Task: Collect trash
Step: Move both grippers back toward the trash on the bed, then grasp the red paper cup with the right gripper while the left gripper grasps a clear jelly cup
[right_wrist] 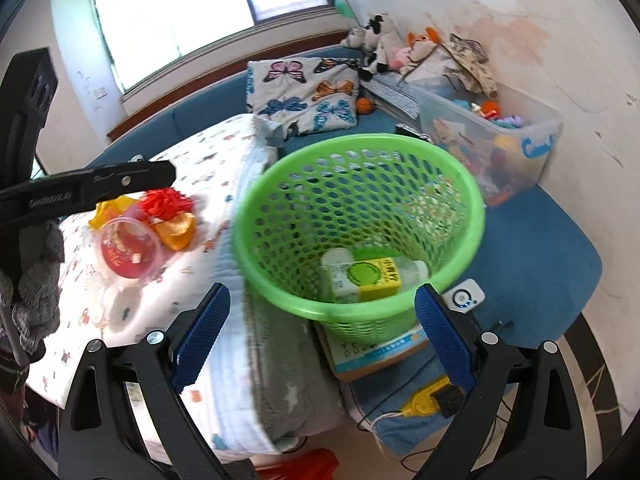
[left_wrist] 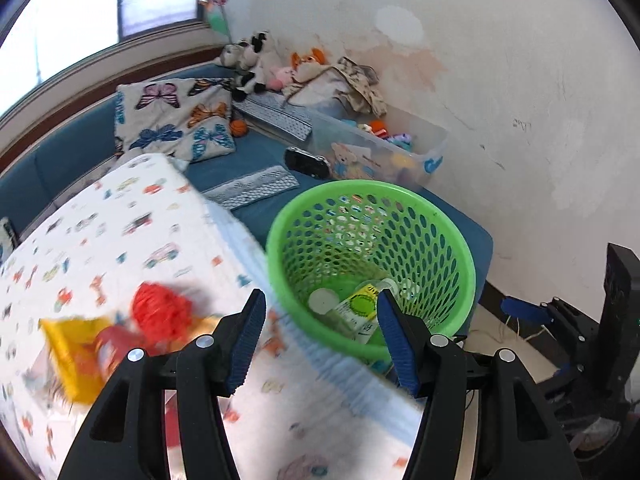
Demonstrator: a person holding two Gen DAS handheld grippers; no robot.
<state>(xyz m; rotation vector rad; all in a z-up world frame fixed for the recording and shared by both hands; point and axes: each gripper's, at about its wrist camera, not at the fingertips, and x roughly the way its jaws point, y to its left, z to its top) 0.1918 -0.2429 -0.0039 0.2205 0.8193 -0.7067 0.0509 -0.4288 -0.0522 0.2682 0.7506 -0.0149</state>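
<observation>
A green mesh basket stands on a book beside the bed. Inside lie a yellow-green carton and a clear bottle. Trash lies on the patterned quilt: a red crumpled ball, a clear cup with red contents, orange and yellow wrappers, a yellow wrapper. My left gripper is open and empty at the basket's near rim. My right gripper is open and empty, just before the basket.
A clear toy bin, a butterfly pillow and plush toys sit on the blue mattress. A power strip and cables lie on the floor. The left gripper's body crosses the right view.
</observation>
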